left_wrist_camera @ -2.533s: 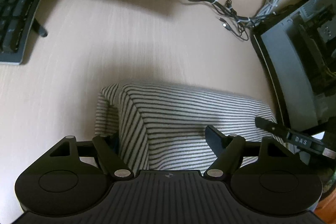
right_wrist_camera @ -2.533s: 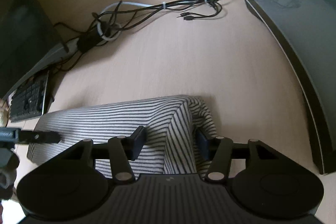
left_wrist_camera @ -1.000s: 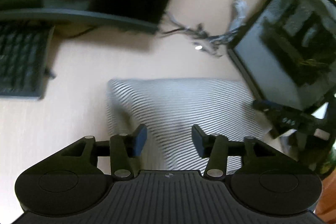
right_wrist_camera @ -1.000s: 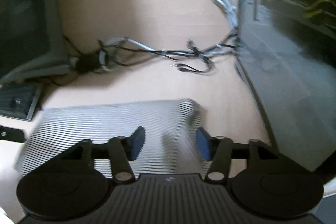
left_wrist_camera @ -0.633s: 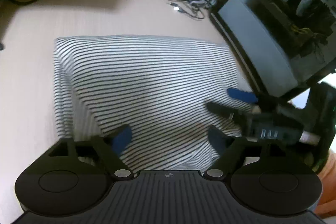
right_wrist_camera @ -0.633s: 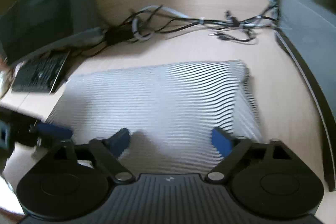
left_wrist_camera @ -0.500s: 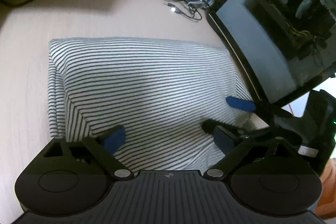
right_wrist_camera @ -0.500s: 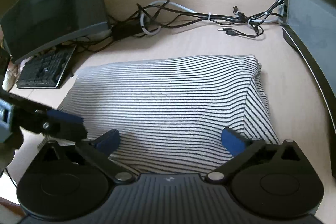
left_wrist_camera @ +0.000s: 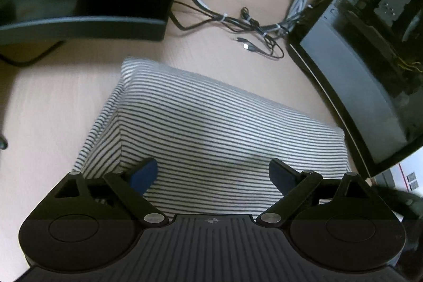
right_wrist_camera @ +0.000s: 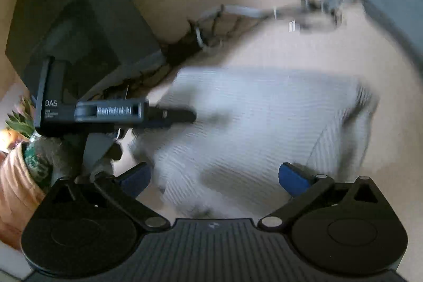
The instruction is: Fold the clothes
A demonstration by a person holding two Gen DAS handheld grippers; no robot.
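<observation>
Both tongs have just let go and spread wide, the left tongs (left_wrist_camera: 212,173) and right tongs (right_wrist_camera: 214,177) now empty above the striped shirt (left_wrist_camera: 211,128), lying folded on the worktop (left_wrist_camera: 53,107), so this fold looks done.

In the right wrist view, the black plastic body of the left gripper (right_wrist_camera: 169,116) carries white lettering "DAS" with smaller, unreadable lines beneath. Its grey side bar bears a blurred brand, seemingly "GenRobot.AI".
</observation>
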